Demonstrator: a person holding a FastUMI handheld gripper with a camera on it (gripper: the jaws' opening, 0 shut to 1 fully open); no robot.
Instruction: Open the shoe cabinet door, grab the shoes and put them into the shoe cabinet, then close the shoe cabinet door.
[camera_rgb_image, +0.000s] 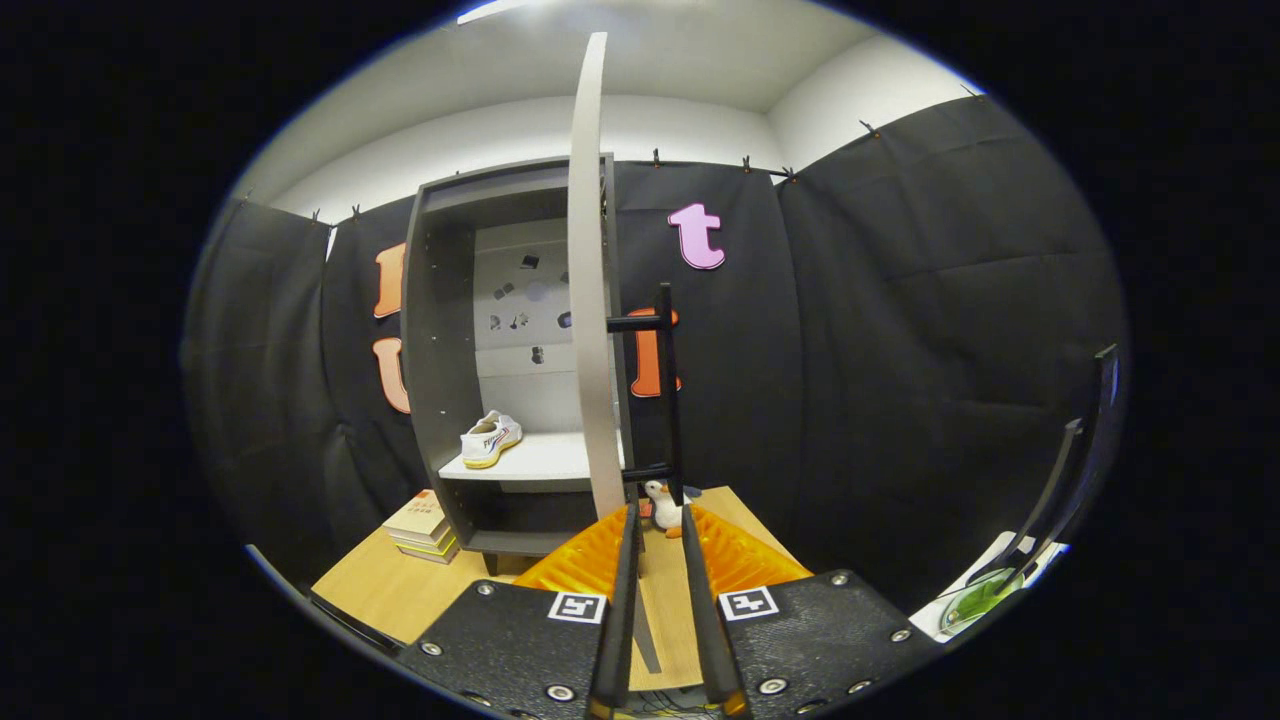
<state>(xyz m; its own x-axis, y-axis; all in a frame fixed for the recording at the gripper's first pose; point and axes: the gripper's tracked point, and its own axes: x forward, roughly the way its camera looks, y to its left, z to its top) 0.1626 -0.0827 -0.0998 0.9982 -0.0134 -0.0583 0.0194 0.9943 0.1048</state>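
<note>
A white shoe (491, 439) sits on the shoe cabinet (440, 350) shelf, beyond and left of the hand-held gripper (660, 525). The cabinet door (590, 300) stands open edge-on, just ahead of the fingers, which are narrowly parted, gripping nothing, above the wooden surface (400, 590).

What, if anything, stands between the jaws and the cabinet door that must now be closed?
Nothing visible does. The open door stands edge-on just ahead of the gripper, whose jaws are slightly apart and empty. The shoe already sits on the cabinet shelf, clear of the door's swing.
</note>
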